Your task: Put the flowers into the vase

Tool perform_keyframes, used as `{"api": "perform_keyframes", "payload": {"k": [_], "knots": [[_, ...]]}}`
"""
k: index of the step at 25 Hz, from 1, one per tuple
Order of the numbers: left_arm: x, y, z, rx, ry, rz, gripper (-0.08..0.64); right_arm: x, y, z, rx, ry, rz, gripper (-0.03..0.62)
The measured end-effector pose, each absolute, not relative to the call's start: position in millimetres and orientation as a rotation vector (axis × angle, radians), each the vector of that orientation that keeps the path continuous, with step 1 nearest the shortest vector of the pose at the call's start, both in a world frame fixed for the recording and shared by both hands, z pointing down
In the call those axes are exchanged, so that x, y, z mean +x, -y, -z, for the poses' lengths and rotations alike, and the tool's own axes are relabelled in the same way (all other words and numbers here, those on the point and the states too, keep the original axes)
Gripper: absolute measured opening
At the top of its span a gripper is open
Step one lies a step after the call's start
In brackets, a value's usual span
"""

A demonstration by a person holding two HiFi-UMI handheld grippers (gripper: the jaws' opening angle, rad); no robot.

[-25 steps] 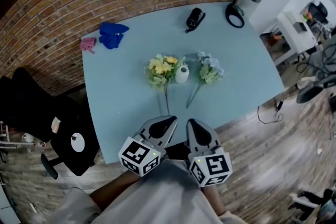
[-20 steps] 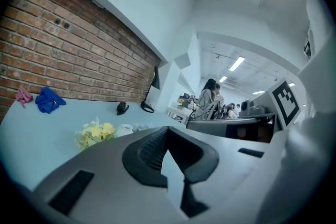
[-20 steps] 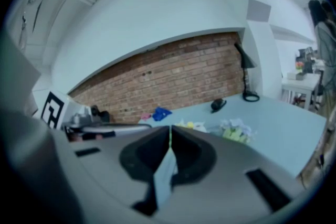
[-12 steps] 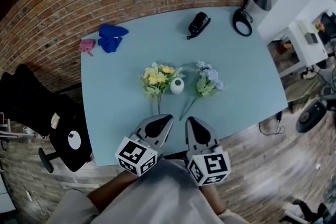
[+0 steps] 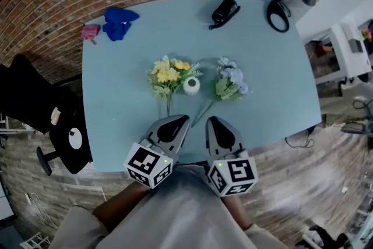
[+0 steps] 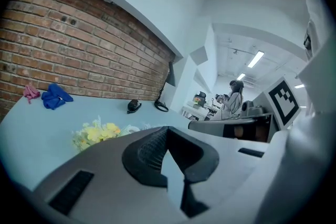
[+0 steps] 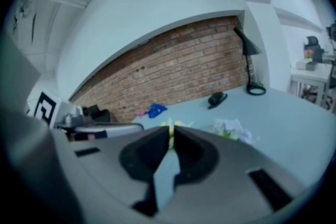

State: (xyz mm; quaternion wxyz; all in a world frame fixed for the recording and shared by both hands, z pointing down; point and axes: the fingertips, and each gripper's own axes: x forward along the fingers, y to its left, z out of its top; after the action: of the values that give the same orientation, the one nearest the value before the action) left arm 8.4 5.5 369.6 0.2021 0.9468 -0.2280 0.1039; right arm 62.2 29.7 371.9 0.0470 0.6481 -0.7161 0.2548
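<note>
A small white vase (image 5: 191, 86) stands on the light blue table (image 5: 116, 102). A yellow flower bunch (image 5: 166, 74) lies just left of it, and a pale blue and white bunch (image 5: 231, 82) lies just right of it. Both stems point toward me. My left gripper (image 5: 181, 120) is shut and empty, close to the end of the yellow bunch's stem. My right gripper (image 5: 210, 122) is also shut and empty, near the other stem's end. The left gripper view shows the yellow flowers (image 6: 96, 133) beyond the left gripper (image 6: 167, 129). The right gripper view shows the pale bunch (image 7: 231, 128) past the right gripper (image 7: 171, 129).
At the table's far left lie a blue cloth (image 5: 118, 21) and a pink cloth (image 5: 90, 32). A black object (image 5: 224, 11) and a lamp's round base (image 5: 278, 13) sit at the far right. A black chair (image 5: 35, 108) stands left of the table, and a brick wall runs behind.
Both grippers have moved forward over the table's near edge, closer to the flower stems. Both stayed shut, and the flowers and vase have not moved.
</note>
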Motion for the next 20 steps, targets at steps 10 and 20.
{"api": "perform_keyframes", "payload": {"k": [10, 20], "knots": [[30.1, -7.1, -392.3, 2.665, 0.568, -0.358, 0.02, 83.7, -17.5, -399.2, 2.026, 2.102, -0.884, 0.026], [27.1, 8.6, -405.0, 2.629, 0.596, -0.394, 0.02, 95.4, -2.8, -425.1, 2.014, 2.042, -0.981, 0.027]]}}
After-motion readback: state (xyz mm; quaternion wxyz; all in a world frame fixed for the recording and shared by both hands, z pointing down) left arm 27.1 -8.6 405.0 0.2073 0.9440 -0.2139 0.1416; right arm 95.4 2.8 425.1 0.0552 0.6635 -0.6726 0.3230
